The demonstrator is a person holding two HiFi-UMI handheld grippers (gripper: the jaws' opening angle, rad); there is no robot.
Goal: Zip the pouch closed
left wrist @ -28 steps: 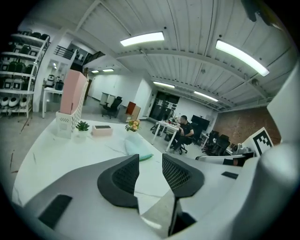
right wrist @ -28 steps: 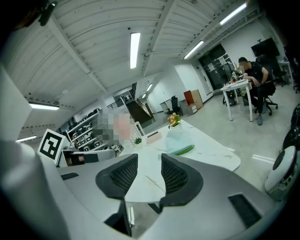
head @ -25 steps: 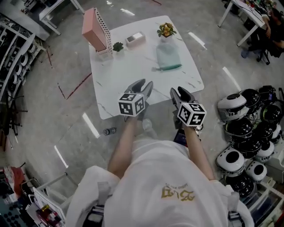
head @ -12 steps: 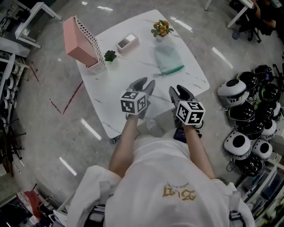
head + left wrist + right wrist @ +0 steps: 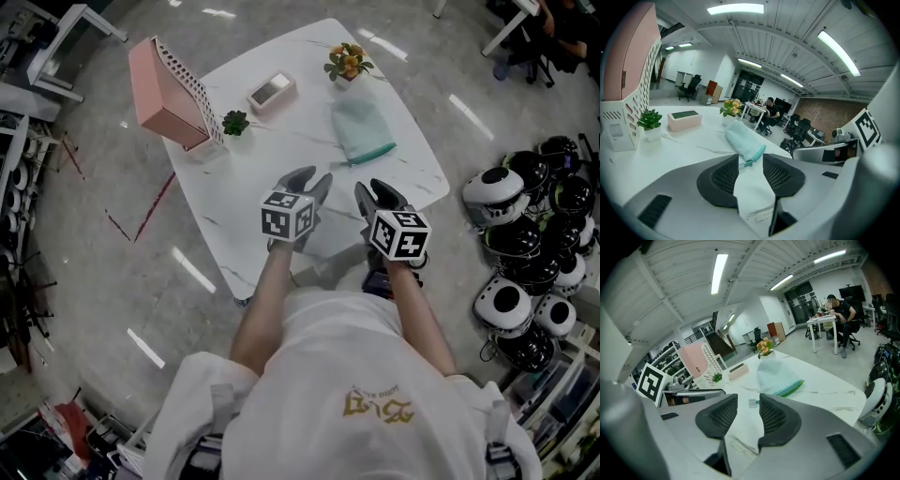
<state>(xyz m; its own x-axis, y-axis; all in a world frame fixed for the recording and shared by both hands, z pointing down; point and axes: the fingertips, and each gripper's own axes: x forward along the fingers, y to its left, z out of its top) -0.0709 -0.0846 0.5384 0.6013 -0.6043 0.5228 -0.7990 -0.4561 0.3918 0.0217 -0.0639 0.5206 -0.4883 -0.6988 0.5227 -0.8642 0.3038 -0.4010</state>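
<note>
The left gripper (image 5: 311, 178) hangs over the near part of the white marble table (image 5: 281, 159), held in the person's bare left hand. In the left gripper view its two dark ribbed jaws stand spread, with nothing between them (image 5: 750, 159); only tabletop and the tail end of the pouch's zip show through the gap, farther off. The right gripper (image 5: 373, 190) hangs just beside it to the right, over the table's near edge. Its jaws are also spread and empty (image 5: 748, 401), and a small pale tab on the table shows beyond the gap. Each gripper carries its marker cube on the near side, toward the person.

The pouch (image 5: 361, 129) lies flat on the far right part of the table, well apart from both grippers. It is pale mint green, with a brighter teal zip edge (image 5: 370, 152) along its near end. From the left gripper view it lies straight ahead (image 5: 743, 138), and from the right gripper view it lies slightly to the right (image 5: 776, 376). Whether the zip is open or shut cannot be made out.

Just beyond the pouch, at the table's far edge, stands a small pot of orange and yellow flowers (image 5: 347, 64). To its left lies a pink box with a dark top (image 5: 272, 91), then a small green plant (image 5: 234, 122). At the far left corner stands a tall pink file holder (image 5: 169, 84) with a perforated white side. On the floor to the right of the table lies a heap of black and white helmets (image 5: 511, 253).
</note>
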